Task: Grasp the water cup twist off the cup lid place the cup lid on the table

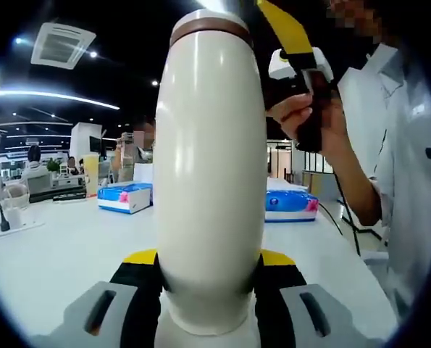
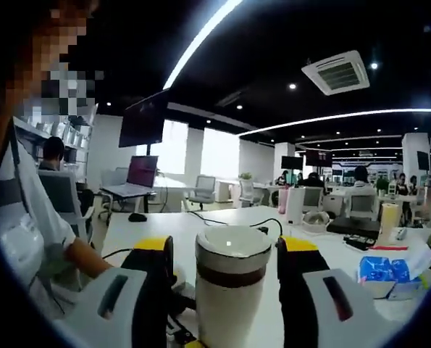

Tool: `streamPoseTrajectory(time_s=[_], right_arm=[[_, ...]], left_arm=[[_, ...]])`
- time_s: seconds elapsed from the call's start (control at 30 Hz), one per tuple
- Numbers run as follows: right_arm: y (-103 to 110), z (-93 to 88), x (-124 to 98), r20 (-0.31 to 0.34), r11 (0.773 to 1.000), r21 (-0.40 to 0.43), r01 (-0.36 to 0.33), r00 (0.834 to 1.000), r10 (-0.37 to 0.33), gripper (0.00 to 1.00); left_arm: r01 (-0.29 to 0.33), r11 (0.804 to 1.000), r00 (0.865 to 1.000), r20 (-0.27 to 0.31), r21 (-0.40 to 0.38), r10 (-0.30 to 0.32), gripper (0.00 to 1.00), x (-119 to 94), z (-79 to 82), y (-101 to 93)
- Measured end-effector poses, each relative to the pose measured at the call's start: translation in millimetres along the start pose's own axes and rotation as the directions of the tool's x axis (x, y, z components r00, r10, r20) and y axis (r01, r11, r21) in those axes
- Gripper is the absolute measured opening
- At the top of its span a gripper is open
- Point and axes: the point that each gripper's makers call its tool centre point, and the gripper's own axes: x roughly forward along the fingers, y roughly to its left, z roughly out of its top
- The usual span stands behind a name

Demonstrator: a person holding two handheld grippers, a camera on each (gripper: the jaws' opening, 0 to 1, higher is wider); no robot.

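While the left gripper (image 1: 208, 279) pinches the smooth cream water cup (image 1: 210, 181) w/ both jaws, its brown-banded cup lid (image 1: 210, 27) sits at 12 o'clock. Right gripper (image 2: 228, 279) spread, jaws flanking the rounded lid top, apart; glossy white table (image 1: 48, 254) below.

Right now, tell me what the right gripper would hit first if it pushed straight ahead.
The cup's lid. The right gripper has its jaws on either side of the cup, apparently not yet touching. Going straight on would likely press the cup deeper between them; depth is hard to judge.
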Motion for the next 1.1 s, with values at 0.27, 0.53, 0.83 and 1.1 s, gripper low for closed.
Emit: streamPoseTrajectory(time_s=[0.27, 0.53, 0.83, 1.1], right_arm=[[-10, -5.1, 0, -0.028, 0.98, 0.06, 0.192, 0.981, -0.191, 0.61], [-16, -12.0, 4, -0.05, 0.944, 0.037, 0.327, 0.944, -0.325, 0.61], [-9, -9.8, 8, -0.028, 0.919, 0.044, 0.392, 0.92, -0.391, 0.61], [-14, -4.4, 14, -0.013, 0.908, 0.04, 0.416, 0.909, -0.416, 0.59]], left_arm=[[0.0, 1.0, 1.0, -0.001, 0.003, 0.0, 0.51, 1, -0.1, 0.0], [-0.001, 1.0, 1.0, -0.001, 0.007, 0.001, 0.51, 2, -0.1, -0.2], [0.0, 1.0, 1.0, -0.002, 0.01, 0.0, 0.51, 2, 0.0, -1.5], [-0.001, 1.0, 1.0, -0.003, 0.012, 0.001, 0.51, 1, 0.3, -0.8]])
